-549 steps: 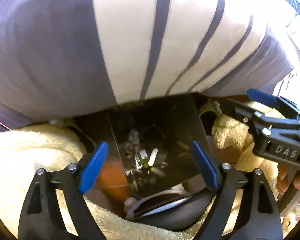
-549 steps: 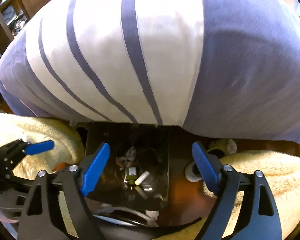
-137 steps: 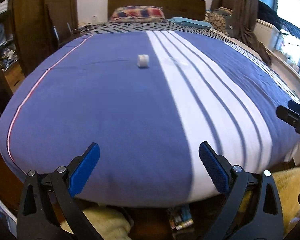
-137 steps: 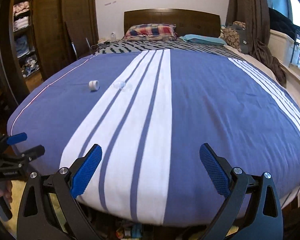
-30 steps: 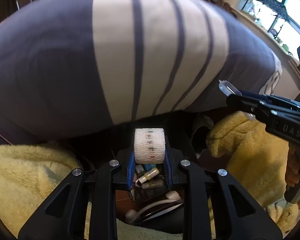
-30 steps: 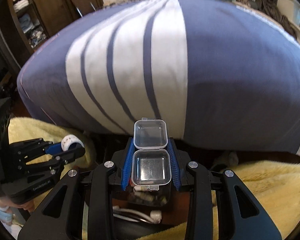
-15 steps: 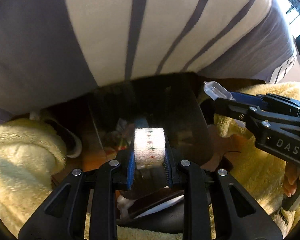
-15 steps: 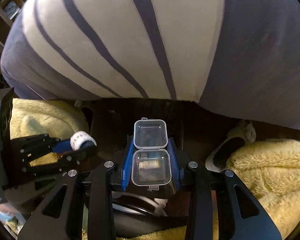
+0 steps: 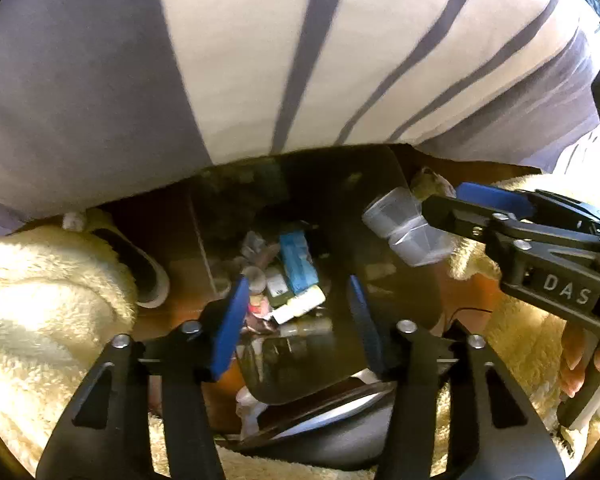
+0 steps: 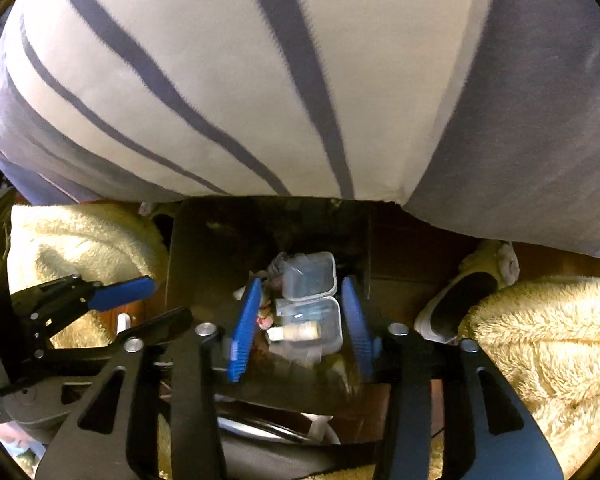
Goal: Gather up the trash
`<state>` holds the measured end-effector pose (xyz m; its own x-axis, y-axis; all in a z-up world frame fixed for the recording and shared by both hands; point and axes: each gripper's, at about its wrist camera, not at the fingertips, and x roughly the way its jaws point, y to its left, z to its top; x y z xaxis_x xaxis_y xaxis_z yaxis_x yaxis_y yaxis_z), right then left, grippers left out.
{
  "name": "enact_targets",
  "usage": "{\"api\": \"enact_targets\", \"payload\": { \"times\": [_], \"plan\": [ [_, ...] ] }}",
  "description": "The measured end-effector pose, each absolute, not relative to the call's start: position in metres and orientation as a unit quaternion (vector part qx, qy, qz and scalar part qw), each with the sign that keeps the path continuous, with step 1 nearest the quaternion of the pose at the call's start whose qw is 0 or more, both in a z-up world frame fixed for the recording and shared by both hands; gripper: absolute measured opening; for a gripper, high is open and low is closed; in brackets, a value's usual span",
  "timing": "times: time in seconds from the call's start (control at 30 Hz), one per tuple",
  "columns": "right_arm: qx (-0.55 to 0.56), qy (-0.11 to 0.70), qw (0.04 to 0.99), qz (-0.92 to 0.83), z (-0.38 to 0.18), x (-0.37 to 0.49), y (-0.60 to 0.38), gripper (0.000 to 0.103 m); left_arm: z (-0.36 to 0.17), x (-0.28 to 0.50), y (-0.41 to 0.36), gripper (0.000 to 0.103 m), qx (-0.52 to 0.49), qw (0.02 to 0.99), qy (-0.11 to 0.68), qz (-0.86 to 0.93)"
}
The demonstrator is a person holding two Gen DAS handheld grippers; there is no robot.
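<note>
The left gripper [image 9: 295, 316] pointed steeply down over the dark trash bin [image 9: 384, 192], its jaws opening with nothing between them. The right gripper [image 10: 300, 324] was opening too; the clear hinged plastic case [image 10: 310, 300] sat between its blue pads, apparently loose above the litter in the bin, though blur hid any contact. Cream fleece [image 10: 540, 340] lay on both sides, the striped bedspread [image 10: 259, 80] beyond

- Below my left gripper [image 9: 295, 320] sits the trash bin [image 9: 384, 184], litter [image 9: 295, 264] inside.
- Between my right gripper [image 10: 300, 320] fingers hangs the clear plastic box [image 10: 310, 300].
- Bed [image 10: 300, 80] beyond both.
</note>
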<state>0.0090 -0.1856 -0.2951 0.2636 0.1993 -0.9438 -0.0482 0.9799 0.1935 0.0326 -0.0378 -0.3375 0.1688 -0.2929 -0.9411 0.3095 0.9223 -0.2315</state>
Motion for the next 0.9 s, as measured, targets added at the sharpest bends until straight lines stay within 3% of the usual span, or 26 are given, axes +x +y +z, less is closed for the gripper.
{"api": "enact_targets", "payload": {
  "times": [0.23,0.33,0.4,0.6,0.9],
  "plan": [
    [0.066,0.558,0.826,0.044,-0.268,0.003,-0.201,0.089,-0.315,0.029,-0.032,0.078,0.034,0.797,0.580,-0.167],
    [0.070,0.536,0.841,0.029,-0.254,-0.002,-0.208,0.098,-0.298,0.025,-0.030,0.090,0.041,0.813,0.558,-0.160],
    [0.070,0.522,0.850,0.020,-0.242,-0.005,-0.214,0.099,-0.286,0.022,-0.028,0.094,0.044,0.823,0.543,-0.158],
    [0.078,0.462,0.883,0.011,-0.189,-0.019,-0.228,0.099,-0.221,0.017,-0.016,0.095,0.029,0.867,0.473,-0.152],
    [0.026,0.289,0.955,-0.060,-0.059,-0.055,-0.227,0.099,-0.089,-0.008,-0.001,0.095,0.019,0.941,0.314,-0.126]
  ]
}}
